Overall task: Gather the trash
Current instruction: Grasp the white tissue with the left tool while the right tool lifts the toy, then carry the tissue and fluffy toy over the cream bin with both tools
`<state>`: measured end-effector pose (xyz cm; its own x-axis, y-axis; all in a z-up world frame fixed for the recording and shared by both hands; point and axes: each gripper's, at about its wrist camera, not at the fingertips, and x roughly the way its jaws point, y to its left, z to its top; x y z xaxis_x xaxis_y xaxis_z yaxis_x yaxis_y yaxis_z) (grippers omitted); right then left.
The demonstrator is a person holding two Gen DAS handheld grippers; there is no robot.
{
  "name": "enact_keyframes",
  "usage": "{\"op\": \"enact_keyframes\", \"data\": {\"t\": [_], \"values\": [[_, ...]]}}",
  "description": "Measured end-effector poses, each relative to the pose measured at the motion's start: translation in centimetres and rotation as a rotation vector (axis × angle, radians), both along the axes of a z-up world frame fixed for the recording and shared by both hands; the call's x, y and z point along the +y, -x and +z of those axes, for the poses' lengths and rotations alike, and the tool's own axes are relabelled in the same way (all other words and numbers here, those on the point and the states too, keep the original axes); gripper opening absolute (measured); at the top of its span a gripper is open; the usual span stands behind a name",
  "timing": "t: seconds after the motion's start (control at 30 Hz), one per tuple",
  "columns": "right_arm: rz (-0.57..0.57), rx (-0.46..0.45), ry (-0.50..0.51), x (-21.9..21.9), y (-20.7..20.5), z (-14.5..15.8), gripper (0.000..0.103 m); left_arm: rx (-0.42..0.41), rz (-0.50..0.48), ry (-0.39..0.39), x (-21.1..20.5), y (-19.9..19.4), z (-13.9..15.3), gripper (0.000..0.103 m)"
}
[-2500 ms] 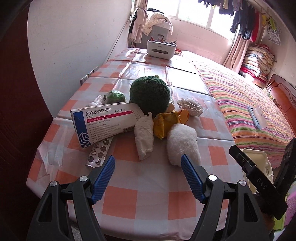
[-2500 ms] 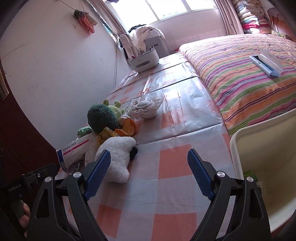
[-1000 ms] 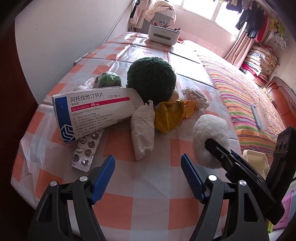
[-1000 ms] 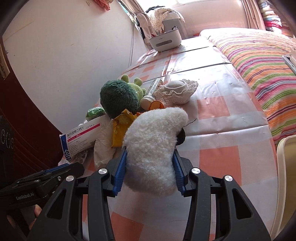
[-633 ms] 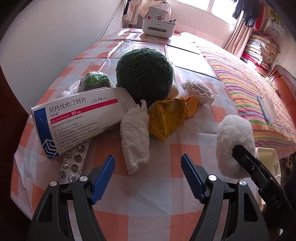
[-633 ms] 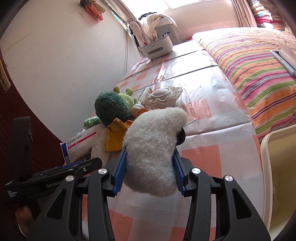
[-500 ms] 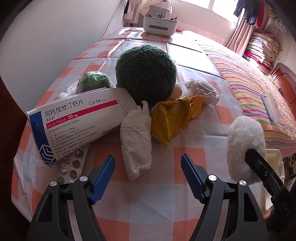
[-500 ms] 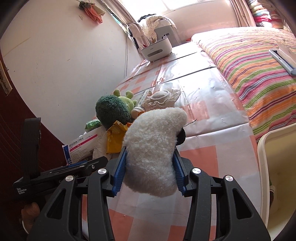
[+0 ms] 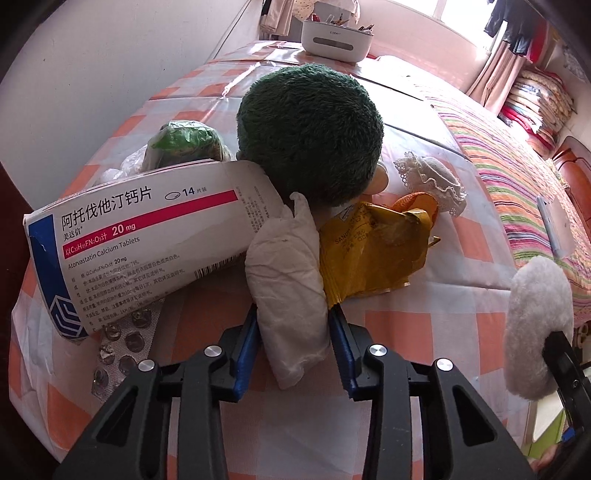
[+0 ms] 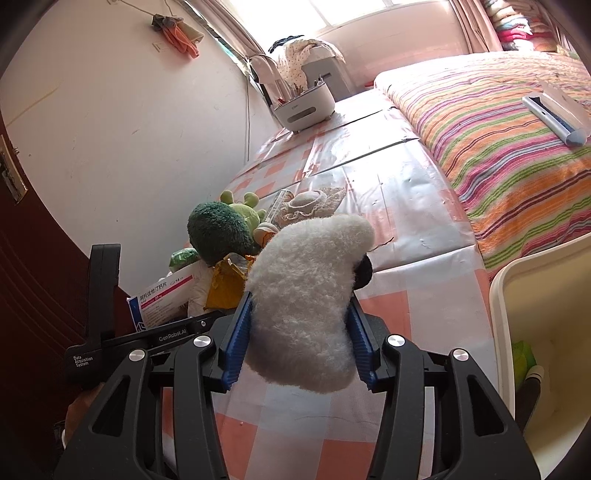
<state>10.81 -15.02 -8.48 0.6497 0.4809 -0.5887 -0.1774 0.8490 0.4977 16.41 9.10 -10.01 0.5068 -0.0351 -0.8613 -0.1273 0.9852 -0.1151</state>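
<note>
My left gripper (image 9: 291, 347), wide a second ago, is closing on the crumpled tissue (image 9: 286, 280) beside the medicine box (image 9: 147, 243); my right gripper (image 10: 299, 338), loosening slightly, seemingly still pinches the white plush (image 10: 306, 295).

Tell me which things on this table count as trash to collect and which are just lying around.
Trash for the job:
crumpled white tissue, between the closing left gripper jaws
yellow wrapper
medicine box
blister pack
cream bin beside the table

Probably just lying about:
green plush toy
white fluffy toy, in the right gripper
lace doily
white organiser
</note>
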Motion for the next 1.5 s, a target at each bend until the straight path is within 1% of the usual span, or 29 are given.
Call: {"op": "enact_keyframes", "data": {"t": [0.07,0.1,0.17,0.23,0.33,0.5,0.63,0.97,1.17,1.5], "values": [[-0.007,-0.003,-0.003,-0.3,0.2,0.0,0.048,0.001,0.004,0.011,0.1,0.1,0.0,0.026],[-0.010,-0.005,-0.004,-0.4,0.2,0.1,0.048,0.000,0.008,0.019,0.2,0.2,0.1,0.025],[-0.013,-0.008,-0.005,-0.5,0.3,0.2,0.048,-0.008,0.010,0.013,0.2,0.4,0.2,0.020],[-0.016,-0.011,-0.007,-0.7,0.3,0.3,0.048,-0.016,0.004,0.002,0.1,0.7,0.4,0.019],[-0.023,-0.017,-0.007,-0.8,0.5,0.4,0.048,-0.030,0.013,0.009,0.2,1.3,0.8,0.017],[-0.037,-0.037,0.001,-1.2,1.0,0.7,0.048,-0.041,0.018,0.029,0.2,2.4,1.4,0.017],[-0.048,-0.052,0.016,-1.4,1.4,1.0,0.048,-0.066,-0.001,0.015,-0.6,3.6,2.3,0.017],[-0.090,-0.086,0.046,-2.7,2.8,1.7,0.048,-0.106,-0.105,0.027,-3.9,5.9,4.3,0.017],[-0.129,-0.089,0.055,-3.7,3.7,1.4,0.048,-0.119,-0.153,0.030,-5.9,6.6,4.8,0.017],[-0.220,-0.131,0.110,-5.7,5.0,2.1,0.048,-0.120,-0.247,0.054,-10.0,7.6,5.2,0.017]]}}
